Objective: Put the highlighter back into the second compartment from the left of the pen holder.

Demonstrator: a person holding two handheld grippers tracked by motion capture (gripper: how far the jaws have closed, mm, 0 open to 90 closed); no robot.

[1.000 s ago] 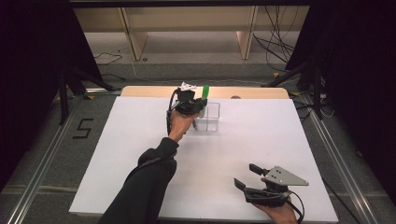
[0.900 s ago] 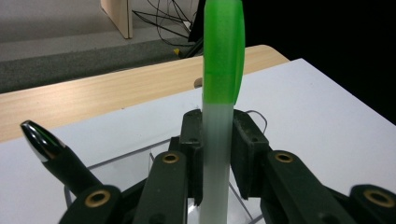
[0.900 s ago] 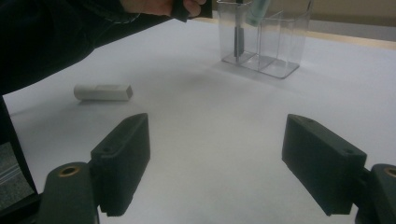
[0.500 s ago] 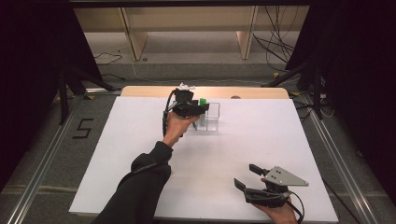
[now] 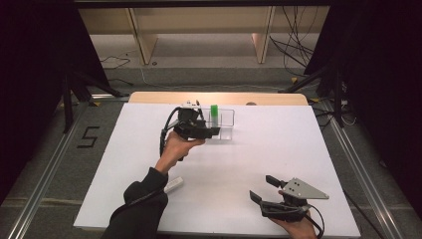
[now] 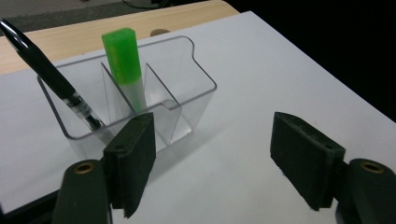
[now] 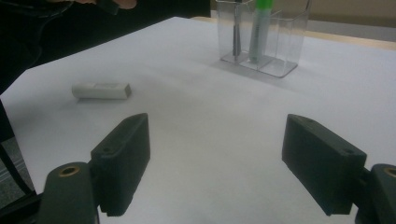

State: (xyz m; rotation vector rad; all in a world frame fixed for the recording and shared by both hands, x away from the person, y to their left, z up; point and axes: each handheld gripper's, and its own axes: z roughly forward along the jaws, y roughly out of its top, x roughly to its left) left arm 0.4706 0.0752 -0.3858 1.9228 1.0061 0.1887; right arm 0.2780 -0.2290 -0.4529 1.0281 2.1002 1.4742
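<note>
A clear plastic organizer point(image 5: 228, 125) with several compartments stands at the far middle of the white table. A green-capped highlighter point(image 5: 214, 110) stands upright in its middle compartment point(image 6: 123, 60), and a black pen point(image 6: 51, 74) leans in the compartment beside it. My left gripper point(image 5: 215, 130) hovers just in front of the organizer point(image 6: 198, 93); its jaws have just been opening and stand open with nothing between them point(image 6: 215, 128). My right gripper point(image 5: 261, 186) rests open at the near right, empty point(image 7: 217, 123), facing the organizer point(image 7: 285, 42).
A small white bar point(image 5: 173, 185) lies on the table by the left forearm's dark sleeve point(image 5: 144, 199); it also appears in the right gripper view point(image 7: 101, 90). The table's wooden far edge point(image 5: 219, 97) runs behind the organizer. Floor rails flank the table.
The left gripper let go of the green highlighter, which now stands in the organizer. Its jaws opened and the hand drew back toward the near left. The right gripper stayed still.
</note>
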